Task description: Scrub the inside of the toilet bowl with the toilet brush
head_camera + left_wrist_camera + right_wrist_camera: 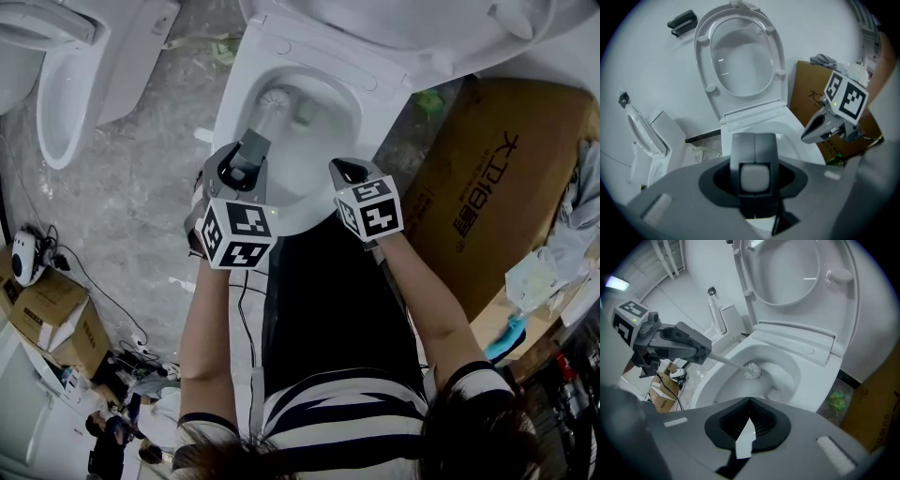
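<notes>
White porcelain fills the middle of the head view: the toilet bowl [246, 94] stands with its seat and lid [740, 61] raised upright against the wall. The toilet brush [751, 371] reaches down into the bowl, its round white bristle head resting low on the inner wall near the drain. The left gripper [253, 145] has its jaws closed tight on the end of the brush's thin handle [726, 362], angled down over the near rim. The right gripper [349, 171] hovers just beside it over the front of the rim, its jaws pressed together with nothing between them. A brown cardboard box [497, 178] leans to the right of the toilet, and a second toilet [66, 84] sits on the grey floor [141, 187] to the left.
</notes>
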The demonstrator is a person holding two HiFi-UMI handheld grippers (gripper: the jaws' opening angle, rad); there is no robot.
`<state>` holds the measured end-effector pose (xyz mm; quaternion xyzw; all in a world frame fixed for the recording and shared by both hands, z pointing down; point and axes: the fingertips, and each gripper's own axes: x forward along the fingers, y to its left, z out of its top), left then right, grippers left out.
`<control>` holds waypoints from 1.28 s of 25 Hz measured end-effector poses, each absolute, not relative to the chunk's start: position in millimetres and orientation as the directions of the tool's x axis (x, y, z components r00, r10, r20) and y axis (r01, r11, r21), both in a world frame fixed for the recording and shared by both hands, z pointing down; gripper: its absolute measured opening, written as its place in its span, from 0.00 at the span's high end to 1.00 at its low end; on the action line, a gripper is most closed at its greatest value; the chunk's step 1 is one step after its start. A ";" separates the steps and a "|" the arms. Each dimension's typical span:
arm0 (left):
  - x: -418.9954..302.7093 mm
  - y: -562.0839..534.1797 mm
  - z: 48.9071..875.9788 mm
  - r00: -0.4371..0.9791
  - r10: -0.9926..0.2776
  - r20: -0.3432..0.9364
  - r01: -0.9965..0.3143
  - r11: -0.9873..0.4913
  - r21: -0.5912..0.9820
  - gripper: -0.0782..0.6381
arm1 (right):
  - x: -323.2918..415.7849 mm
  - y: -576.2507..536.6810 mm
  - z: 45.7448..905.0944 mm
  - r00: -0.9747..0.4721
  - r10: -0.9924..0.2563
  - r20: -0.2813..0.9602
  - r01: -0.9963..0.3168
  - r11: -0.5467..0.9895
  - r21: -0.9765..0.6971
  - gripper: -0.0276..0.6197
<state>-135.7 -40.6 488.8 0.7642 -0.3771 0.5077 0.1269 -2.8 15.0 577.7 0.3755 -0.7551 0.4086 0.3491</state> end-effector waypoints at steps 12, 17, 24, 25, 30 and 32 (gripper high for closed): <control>-120.0 -60.6 484.7 0.219 -0.514 0.829 -0.762 -0.621 -0.184 0.89 | 8.2 14.1 579.2 -0.469 -0.293 0.833 -0.861 0.361 -0.358 0.96; -102.5 -65.1 490.8 0.251 -0.512 0.821 -0.777 -0.613 -0.144 0.89 | 14.6 15.3 579.3 -0.470 -0.298 0.831 -0.863 0.354 -0.361 0.96; -74.9 -60.8 494.0 0.325 -0.485 0.812 -0.749 -0.656 -0.093 0.89 | 23.0 14.9 580.4 -0.460 -0.307 0.833 -0.871 0.338 -0.356 0.96; -71.1 -59.7 494.6 0.337 -0.478 0.812 -0.746 -0.662 -0.080 0.89 | 24.0 14.6 580.2 -0.460 -0.309 0.832 -0.871 0.337 -0.356 0.96; -57.4 -52.8 495.7 0.398 -0.434 0.808 -0.710 -0.704 -0.029 0.89 | 30.1 12.9 579.6 -0.452 -0.319 0.833 -0.878 0.325 -0.351 0.96; -53.6 -48.8 496.4 0.427 -0.409 0.807 -0.687 -0.727 -0.005 0.89 | 32.2 13.1 579.8 -0.447 -0.321 0.835 -0.881 0.321 -0.349 0.96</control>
